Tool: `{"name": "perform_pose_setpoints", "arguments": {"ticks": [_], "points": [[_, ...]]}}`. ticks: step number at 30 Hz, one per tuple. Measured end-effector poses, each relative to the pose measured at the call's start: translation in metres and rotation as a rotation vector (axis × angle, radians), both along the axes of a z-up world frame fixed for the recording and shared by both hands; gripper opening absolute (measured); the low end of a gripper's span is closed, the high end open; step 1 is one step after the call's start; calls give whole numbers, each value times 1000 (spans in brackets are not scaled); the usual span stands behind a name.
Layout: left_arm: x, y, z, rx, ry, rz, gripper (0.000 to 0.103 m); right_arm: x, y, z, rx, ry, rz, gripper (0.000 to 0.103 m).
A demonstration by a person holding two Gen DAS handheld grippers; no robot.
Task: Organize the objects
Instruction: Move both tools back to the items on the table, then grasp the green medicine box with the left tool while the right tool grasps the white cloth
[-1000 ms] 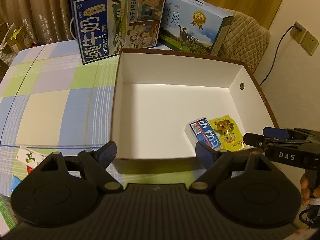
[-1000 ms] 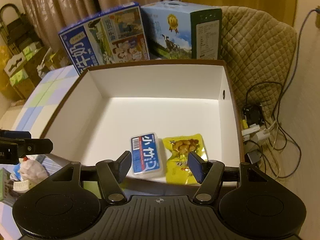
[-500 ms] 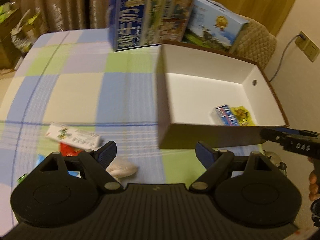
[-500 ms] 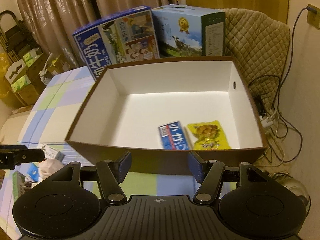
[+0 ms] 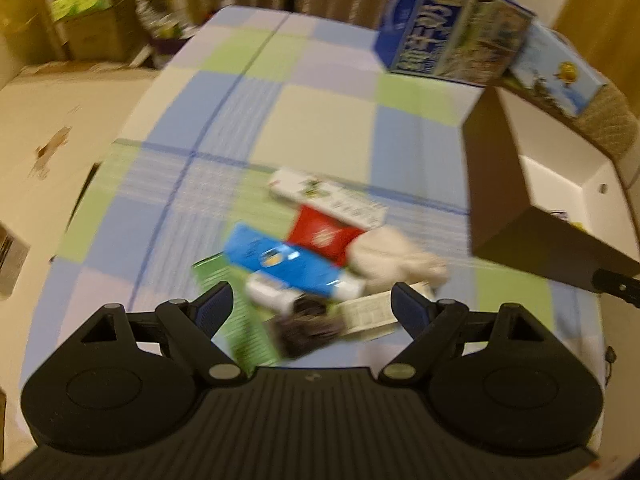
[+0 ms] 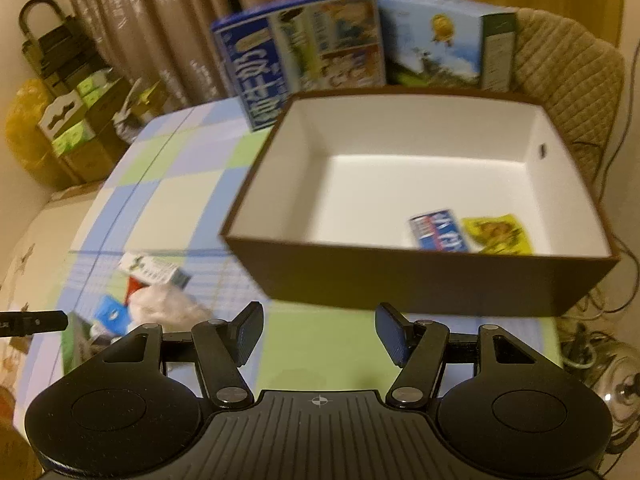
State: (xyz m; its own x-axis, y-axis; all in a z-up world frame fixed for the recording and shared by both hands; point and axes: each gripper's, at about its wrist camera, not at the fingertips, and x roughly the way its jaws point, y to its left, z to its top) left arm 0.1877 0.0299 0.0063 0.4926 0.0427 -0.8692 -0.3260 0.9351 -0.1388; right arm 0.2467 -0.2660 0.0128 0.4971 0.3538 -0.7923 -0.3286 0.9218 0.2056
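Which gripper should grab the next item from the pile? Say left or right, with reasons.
Left. The left gripper is open and pointed straight at the pile on the tablecloth. The right gripper, also open, faces the box, with the pile off to its side.

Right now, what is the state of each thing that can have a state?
Left tongs: open, holding nothing.
Right tongs: open, holding nothing.
Brown box: open, no lid on it.
Blue packet: lying flat inside the box.
Yellow packet: lying flat inside the box.
Pile of packets: loose on the table.

Brown box [image 6: 420, 276] wall blocks; checked cloth [image 6: 320, 344] free.
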Motion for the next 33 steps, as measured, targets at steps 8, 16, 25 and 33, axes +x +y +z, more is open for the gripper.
{"name": "perform_pose_setpoints", "arguments": {"ticks": [8,16,25,33], "points": [[-19,19,-17,14,49,37,83,-16,39,-11,10,32,84,59],[-24,23,-27,9,62,29,83,-23,64,-23,-7,69,131,59],[-23,23,-44,-6,90,0,79,-25,71,-33,-19,99,126,59],[-18,28,-69,-32,142,22,67,-25,65,-37,-25,112,99,59]]}}
